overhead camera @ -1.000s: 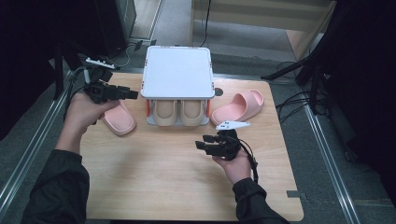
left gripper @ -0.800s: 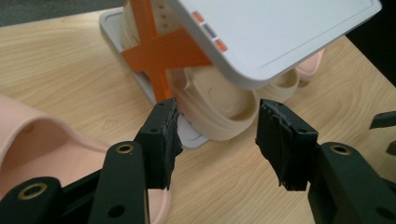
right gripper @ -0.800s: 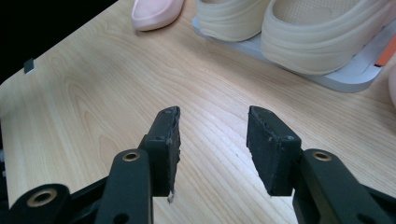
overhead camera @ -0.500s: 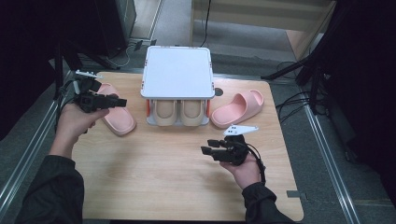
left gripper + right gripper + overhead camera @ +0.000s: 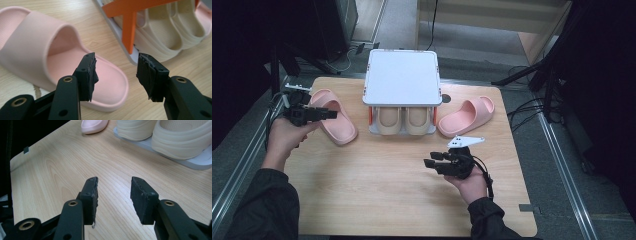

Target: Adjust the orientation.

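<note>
A pink slipper lies on the left of the wooden table, toe toward the front. My left gripper hovers open just over it; in the left gripper view its jaws frame the slipper's open heel end with nothing between them. A second pink slipper lies to the right of the shoe rack. My right gripper stands open over bare wood at the front right, pointing left; its jaws are empty.
The rack has a white top, orange struts and a pair of beige slippers on its low shelf. Dark floor, cables and metal rails surround the table. Bare wood spans the front half.
My left gripper has drawn back toward the front left, staying over the left slipper. My right gripper has slid a little nearer the front edge. Both stay open.
</note>
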Available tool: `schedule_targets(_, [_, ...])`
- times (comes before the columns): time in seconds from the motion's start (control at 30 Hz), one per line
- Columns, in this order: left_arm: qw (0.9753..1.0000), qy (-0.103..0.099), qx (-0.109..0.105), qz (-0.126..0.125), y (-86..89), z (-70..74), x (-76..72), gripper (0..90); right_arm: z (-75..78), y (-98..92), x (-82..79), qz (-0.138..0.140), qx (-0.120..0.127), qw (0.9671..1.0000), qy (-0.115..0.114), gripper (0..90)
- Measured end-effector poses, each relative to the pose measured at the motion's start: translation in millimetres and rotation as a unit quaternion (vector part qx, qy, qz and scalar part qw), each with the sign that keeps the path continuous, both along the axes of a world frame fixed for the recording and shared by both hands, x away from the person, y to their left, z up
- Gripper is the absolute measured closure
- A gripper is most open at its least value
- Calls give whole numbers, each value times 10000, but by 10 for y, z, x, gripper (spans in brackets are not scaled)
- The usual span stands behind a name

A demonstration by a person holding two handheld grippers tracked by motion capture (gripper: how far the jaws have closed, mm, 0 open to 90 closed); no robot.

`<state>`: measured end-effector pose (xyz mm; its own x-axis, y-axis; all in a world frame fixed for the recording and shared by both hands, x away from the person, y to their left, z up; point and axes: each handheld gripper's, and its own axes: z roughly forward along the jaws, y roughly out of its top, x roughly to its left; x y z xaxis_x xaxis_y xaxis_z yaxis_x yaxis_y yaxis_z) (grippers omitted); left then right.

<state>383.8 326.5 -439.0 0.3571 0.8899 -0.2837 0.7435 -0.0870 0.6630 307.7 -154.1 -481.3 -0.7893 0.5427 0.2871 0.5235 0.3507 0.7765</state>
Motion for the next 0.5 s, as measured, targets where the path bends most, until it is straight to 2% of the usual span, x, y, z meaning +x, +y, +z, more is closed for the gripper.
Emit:
schedule_targets(0.17, [9999,-84,85,116,89,-61,20,487,-29,31,1,39,-34,10000,32,580])
schedule_targets(0.23, [9992,-32,250,295,154,-119,47,483,-34,39,-9,58,-63,10000,22,580])
schedule_targets(0.27, [9992,-32,250,295,154,-119,47,488,-34,39,-9,58,-63,10000,22,580])
schedule_targets(0.3, [9987,-83,289,410,188,-148,59,488,-30,29,-16,27,-76,10000,21,580])
schedule_targets(0.4, [9986,-58,213,484,232,-187,79,483,-31,9,-17,-35,-94,9999,19,580])
schedule_targets(0.5, [9976,132,55,677,333,-315,143,476,-32,-41,-25,-123,-61,9999,24,580])
